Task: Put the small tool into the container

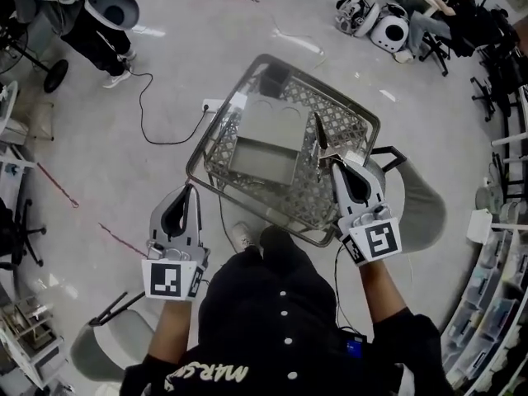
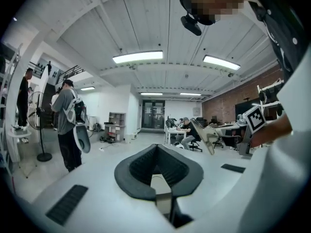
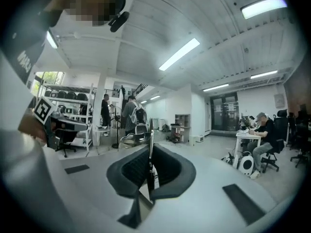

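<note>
The fingers of your right gripper (image 1: 334, 165) are clamped on the small tool (image 1: 318, 134), upright over the right edge of the wire basket (image 1: 322, 87), probably so it can go inside. Your left gripper (image 1: 191, 190) has its fingers together, empty.

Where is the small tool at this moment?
Head view, right side: the tool is gripped in the right tongs, over the right part of the basket, near the grey box inside it.

Left gripper (image 2: 156, 152): jaws together, empty. Person with backpack (image 2: 68, 125), 9 o'clock. Ceiling lights (image 2: 138, 57), 12 o'clock. Brick wall (image 2: 227, 103), 3 o'clock.
</note>
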Tool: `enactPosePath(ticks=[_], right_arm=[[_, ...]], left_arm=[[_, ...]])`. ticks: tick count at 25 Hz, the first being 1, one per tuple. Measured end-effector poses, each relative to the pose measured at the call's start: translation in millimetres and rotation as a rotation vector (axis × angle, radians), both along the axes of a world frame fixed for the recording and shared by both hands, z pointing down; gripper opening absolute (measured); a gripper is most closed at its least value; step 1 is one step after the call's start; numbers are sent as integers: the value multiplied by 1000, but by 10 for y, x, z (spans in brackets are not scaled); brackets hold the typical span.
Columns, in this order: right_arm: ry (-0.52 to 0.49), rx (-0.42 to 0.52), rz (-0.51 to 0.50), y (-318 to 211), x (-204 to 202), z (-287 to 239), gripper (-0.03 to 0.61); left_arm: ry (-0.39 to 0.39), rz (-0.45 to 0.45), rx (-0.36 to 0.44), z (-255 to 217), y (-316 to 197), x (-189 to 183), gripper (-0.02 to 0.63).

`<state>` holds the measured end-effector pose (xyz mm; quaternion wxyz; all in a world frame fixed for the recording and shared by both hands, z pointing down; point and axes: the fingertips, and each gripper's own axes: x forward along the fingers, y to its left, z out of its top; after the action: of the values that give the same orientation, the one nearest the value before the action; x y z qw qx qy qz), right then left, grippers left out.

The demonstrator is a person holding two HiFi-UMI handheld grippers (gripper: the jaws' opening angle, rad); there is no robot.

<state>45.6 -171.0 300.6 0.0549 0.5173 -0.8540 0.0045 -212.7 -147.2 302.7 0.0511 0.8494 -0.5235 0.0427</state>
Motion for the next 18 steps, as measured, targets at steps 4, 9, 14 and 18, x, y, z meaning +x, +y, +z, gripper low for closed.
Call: enactPosePath(ticks=[4,9,14,18], right_arm=[[116,-61,-89,-275,-226,613,15],[234,-226,-194,-530,-472,1747,15],[391,-291,-276,-769,-600,2745,15],[525,-341,-323,-883,-672,3387,15]], left_arm=[[1,25,-48,252,-82,143,25],[10,63,-137,683,-111,324,25],[24,64,-277,1220,-133,509,25],[28,60,-363,1526,-73,580,25]])
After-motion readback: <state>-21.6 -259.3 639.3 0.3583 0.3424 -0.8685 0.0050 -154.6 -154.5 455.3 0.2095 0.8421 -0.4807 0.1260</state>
